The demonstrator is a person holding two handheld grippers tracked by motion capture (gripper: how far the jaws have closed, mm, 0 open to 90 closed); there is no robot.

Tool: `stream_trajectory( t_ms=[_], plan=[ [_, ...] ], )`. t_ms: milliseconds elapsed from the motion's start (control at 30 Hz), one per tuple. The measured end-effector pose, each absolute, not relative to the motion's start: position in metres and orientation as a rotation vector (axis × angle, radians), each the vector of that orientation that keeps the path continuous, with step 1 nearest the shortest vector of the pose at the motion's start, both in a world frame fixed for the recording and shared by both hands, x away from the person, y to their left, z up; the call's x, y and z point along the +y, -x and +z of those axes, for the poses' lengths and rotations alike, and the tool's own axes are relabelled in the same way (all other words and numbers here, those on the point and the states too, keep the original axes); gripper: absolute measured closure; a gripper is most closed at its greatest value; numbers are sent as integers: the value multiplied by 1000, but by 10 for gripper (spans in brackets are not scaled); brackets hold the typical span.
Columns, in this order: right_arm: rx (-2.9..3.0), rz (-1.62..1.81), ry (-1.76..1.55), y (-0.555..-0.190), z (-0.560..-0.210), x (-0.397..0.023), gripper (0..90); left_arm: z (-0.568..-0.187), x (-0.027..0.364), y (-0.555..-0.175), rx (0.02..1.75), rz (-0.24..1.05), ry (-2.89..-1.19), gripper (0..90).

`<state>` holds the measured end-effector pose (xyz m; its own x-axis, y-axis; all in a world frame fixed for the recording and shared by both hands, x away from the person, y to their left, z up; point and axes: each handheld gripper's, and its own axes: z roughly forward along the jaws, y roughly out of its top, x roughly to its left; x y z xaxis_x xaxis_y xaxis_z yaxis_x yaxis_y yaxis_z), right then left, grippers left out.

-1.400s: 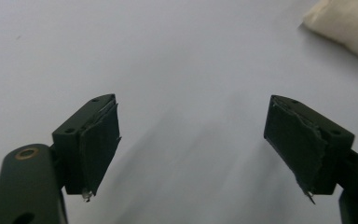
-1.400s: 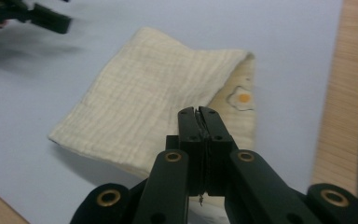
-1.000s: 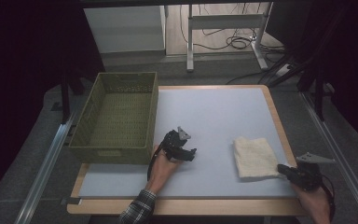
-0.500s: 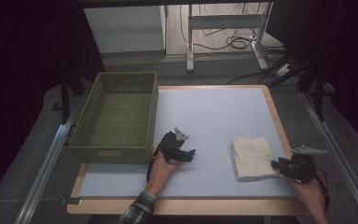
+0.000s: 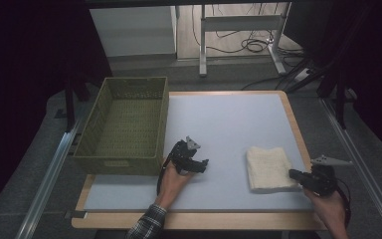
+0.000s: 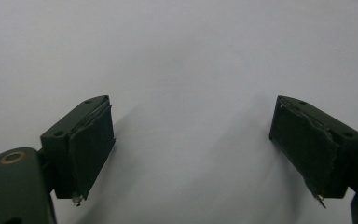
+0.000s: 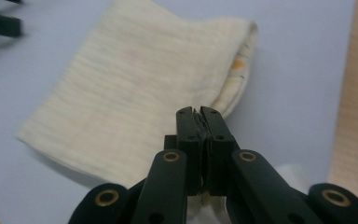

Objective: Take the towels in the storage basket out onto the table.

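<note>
While the folded cream towel (image 5: 268,168) lies at the lower right of the pale surface (image 5: 229,124), the right hand-held gripper (image 7: 197,112) has just closed, jaws together at its near corner. Left hand-held gripper (image 5: 199,167) stands apart over bare surface, beside the green basket (image 5: 124,124).

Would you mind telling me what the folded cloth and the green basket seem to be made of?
The folded cloth looks like soft cream cotton, matte, with fine woven ribbing. The green basket appears woven, perhaps plastic or wicker: its walls show a regular mesh.
</note>
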<state>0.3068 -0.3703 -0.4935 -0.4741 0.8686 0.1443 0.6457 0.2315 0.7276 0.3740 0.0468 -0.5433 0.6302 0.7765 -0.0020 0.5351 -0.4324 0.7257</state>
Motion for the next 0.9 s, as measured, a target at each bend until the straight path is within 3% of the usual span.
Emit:
stream_trajectory(
  t_ms=[633,900],
  plan=[
    [2353,1227,-1104,-325,-444,-268,876,-543,46,-373,1013,448,-2143,140],
    [2300,1172,-1203,-321,-453,-292,876,-544,47,-374,1017,437,-2139,142]
  ],
)
